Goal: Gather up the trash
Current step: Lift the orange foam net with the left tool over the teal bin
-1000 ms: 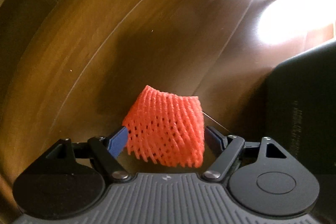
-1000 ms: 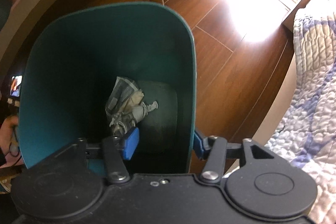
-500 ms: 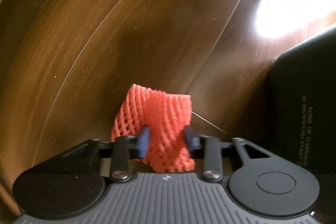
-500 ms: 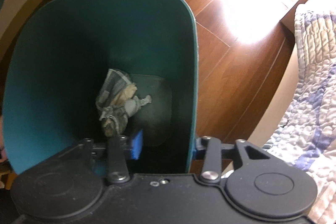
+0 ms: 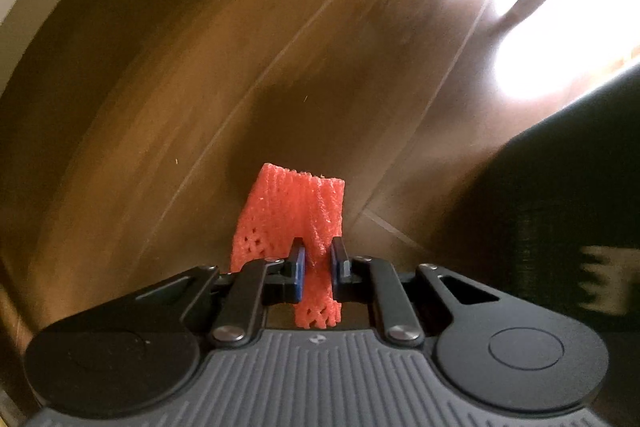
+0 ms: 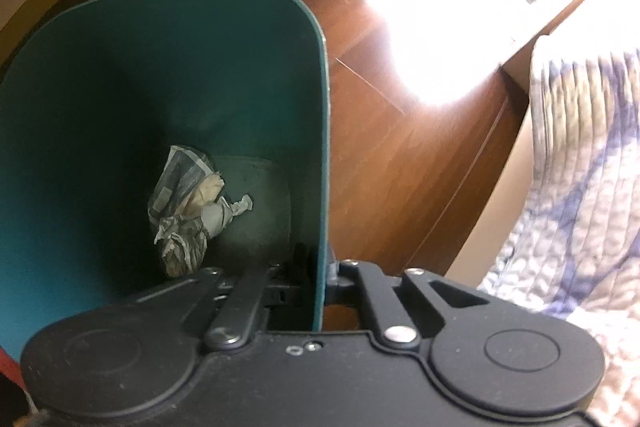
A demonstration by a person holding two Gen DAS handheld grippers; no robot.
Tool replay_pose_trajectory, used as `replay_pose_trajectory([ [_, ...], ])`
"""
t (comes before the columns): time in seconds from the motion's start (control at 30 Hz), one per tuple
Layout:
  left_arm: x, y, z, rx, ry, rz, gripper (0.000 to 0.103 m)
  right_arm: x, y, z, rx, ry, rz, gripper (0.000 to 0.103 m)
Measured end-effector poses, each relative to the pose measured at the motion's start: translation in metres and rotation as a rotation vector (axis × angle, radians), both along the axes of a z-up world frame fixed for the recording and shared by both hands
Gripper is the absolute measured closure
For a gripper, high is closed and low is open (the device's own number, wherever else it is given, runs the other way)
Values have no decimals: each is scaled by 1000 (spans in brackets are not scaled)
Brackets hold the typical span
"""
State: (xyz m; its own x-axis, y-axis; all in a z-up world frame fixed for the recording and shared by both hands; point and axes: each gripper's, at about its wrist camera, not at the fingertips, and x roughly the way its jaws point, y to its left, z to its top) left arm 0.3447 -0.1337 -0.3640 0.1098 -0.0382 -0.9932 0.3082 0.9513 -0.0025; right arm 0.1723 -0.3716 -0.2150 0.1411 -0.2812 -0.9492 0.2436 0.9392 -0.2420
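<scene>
One view foam net (image 5: 298, 211), other teal bin (image 6: 168, 75), crumpled paper (image 6: 188, 211)

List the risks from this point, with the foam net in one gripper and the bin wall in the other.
1. The left gripper has just closed on a narrow fold of the orange foam net; soft mesh may slip out on the way to the bin.
2. The right gripper has just closed on the thin wall of the green bin; a one-sided pinch may let the bin tilt or swing.
3. If it tips, the crumpled paper inside could spill.
</scene>
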Motion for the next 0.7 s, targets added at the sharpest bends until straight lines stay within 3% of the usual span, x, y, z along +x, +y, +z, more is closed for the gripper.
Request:
replay_pose_trajectory([
  [0.13,-13,-5,63,-115,1,-32,91,5,15,11,-42,-16,59,101],
  [0.43,-52,-3,214,-342,-163,-63,91,-1,49,34,-170,-29,139,102],
  [0.63,-78,-27,262,-457,-196,-137,91,-6,72,35,-210,-22,189,101],
  [0.7,-79,-38,253,-441,-183,-162,91,-4,77,36,-214,-24,193,100],
])
